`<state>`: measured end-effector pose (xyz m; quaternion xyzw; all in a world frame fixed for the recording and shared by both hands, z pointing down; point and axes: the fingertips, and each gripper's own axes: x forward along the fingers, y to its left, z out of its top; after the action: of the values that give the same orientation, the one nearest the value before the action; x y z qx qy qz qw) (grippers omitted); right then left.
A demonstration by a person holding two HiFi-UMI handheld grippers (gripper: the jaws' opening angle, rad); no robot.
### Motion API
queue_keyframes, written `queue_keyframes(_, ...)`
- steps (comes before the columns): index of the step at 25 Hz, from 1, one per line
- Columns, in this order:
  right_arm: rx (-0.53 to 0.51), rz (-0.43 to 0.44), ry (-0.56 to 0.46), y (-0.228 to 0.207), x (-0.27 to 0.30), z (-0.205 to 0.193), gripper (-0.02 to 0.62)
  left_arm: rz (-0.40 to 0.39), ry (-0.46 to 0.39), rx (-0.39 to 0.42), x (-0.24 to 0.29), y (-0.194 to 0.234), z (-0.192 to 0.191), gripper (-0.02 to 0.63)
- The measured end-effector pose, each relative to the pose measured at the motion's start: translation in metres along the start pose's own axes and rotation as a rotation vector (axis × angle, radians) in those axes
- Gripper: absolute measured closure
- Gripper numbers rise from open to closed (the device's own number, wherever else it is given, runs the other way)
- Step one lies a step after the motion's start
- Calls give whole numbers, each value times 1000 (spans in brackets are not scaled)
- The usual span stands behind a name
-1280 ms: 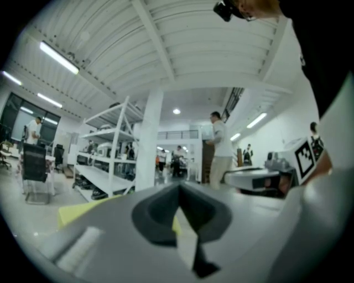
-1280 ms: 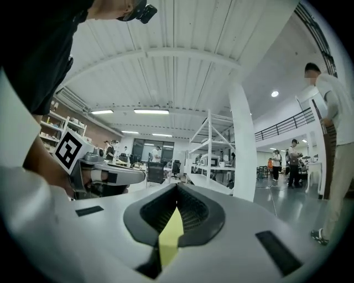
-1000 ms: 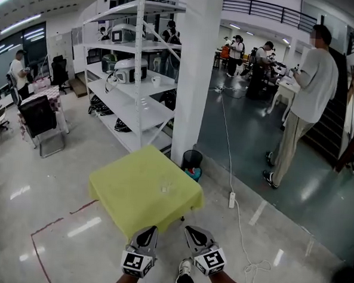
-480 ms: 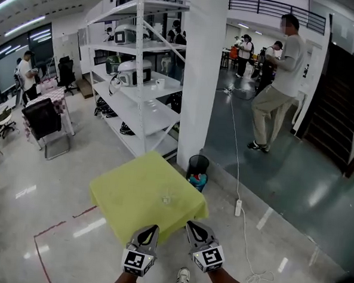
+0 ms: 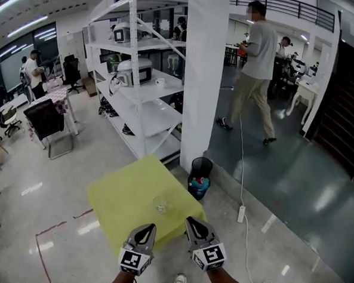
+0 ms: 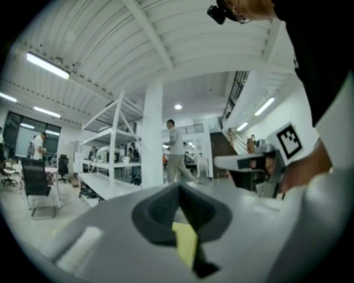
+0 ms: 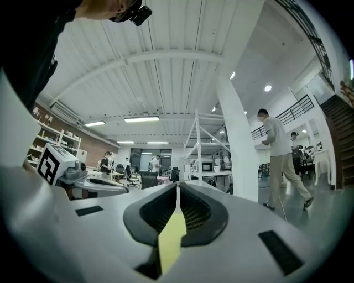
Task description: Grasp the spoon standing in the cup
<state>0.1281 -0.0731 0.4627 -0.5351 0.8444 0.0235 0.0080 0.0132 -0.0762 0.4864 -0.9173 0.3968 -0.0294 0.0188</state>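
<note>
**Q:** Where does the spoon stand, and how far has the task advanced?

**A:** We find the cup, a small clear vessel, on the near part of the yellow tabletop, towards its right side. The head view shows it too small for us to make out the spoon inside; we take it to be there only on the task's word. We judge that the grasp has not begun. Both grippers hang at the near edge of the tabletop, short of the cup and apart from it.

**Q:** How do the fingers stand?

**A:** The left gripper has its fingers pressed together with nothing between them; its own view shows only a sliver of yellow cloth past the seam. The right gripper reads the same: fingers together, empty. What remains, in our judgement, is everything: to part one pair of fingers, reach forward to the cup, and take hold of the spoon.

**Q:** What other containers appear?

**A:** Beyond the far right corner of the tabletop a black bin stands on the floor beside the white pillar. We see blue and red items in it but cannot identify them.
</note>
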Motion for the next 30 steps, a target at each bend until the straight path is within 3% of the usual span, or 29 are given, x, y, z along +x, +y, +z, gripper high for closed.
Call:
queue_keyframes(14, 34, 53, -2, -28, 46, -16, 588, 65, 42, -32, 39, 29, -7, 600)
queue_keyframes(22, -22, 90, 13, -20, 112, -19, 588, 50, 8, -54, 67, 81, -9, 600)
queue_keyframes(30, -23, 54, 41, -11, 168, -23, 588, 29, 13, -67, 81, 143, -16, 600)
